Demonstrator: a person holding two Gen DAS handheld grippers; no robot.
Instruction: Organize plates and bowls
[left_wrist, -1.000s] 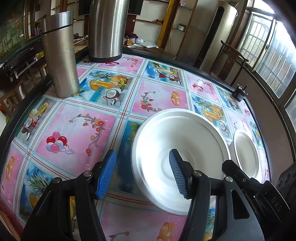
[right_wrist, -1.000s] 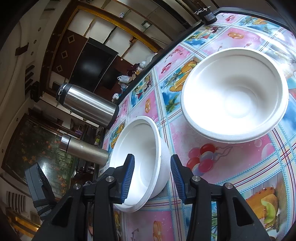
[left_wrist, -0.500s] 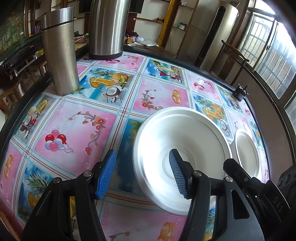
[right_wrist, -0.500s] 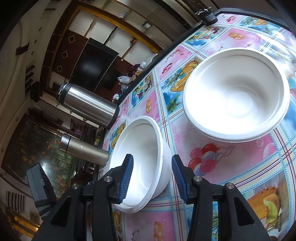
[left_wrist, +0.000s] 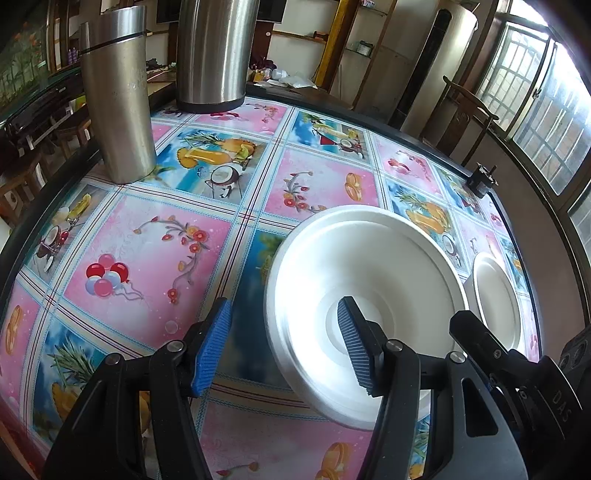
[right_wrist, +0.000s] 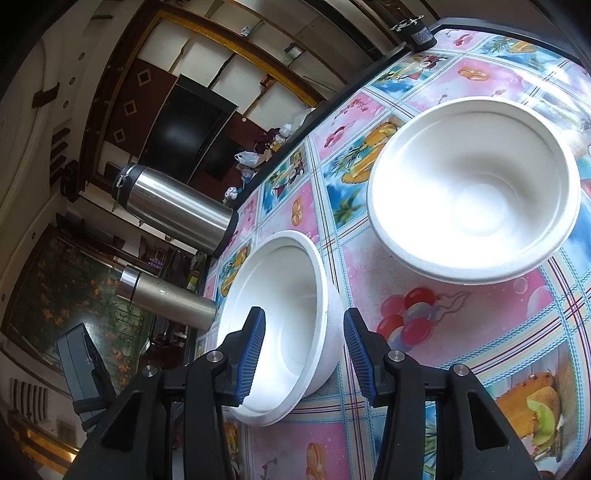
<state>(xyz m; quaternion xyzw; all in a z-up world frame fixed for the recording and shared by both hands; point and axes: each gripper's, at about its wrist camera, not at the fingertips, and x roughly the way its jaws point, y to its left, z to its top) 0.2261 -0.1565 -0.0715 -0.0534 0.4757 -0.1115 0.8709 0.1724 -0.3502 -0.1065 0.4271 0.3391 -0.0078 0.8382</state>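
Two white foam bowls stand upright on the patterned table. In the left wrist view the nearer bowl (left_wrist: 369, 280) is large and the second bowl (left_wrist: 495, 295) sits to its right. My left gripper (left_wrist: 284, 345) is open, with the nearer bowl's left rim between its fingers and nothing gripped. My right gripper (right_wrist: 304, 354) is open astride the rim of the near bowl (right_wrist: 280, 314), its left pad inside and its right pad outside. The other bowl (right_wrist: 472, 192) lies beyond it. The right gripper's black body (left_wrist: 480, 343) shows by the nearer bowl's right side.
A slim steel flask (left_wrist: 118, 96) and a wider steel flask (left_wrist: 214, 48) stand at the far left of the table (left_wrist: 147, 258). A small black object (left_wrist: 484, 177) sits on the right edge. A wooden chair (left_wrist: 465, 122) stands beyond the rim.
The left gripper's view has crept slightly forward toward the flasks. The right gripper's fingers stand a little wider around the bowl's rim. Both bowls stay in place.
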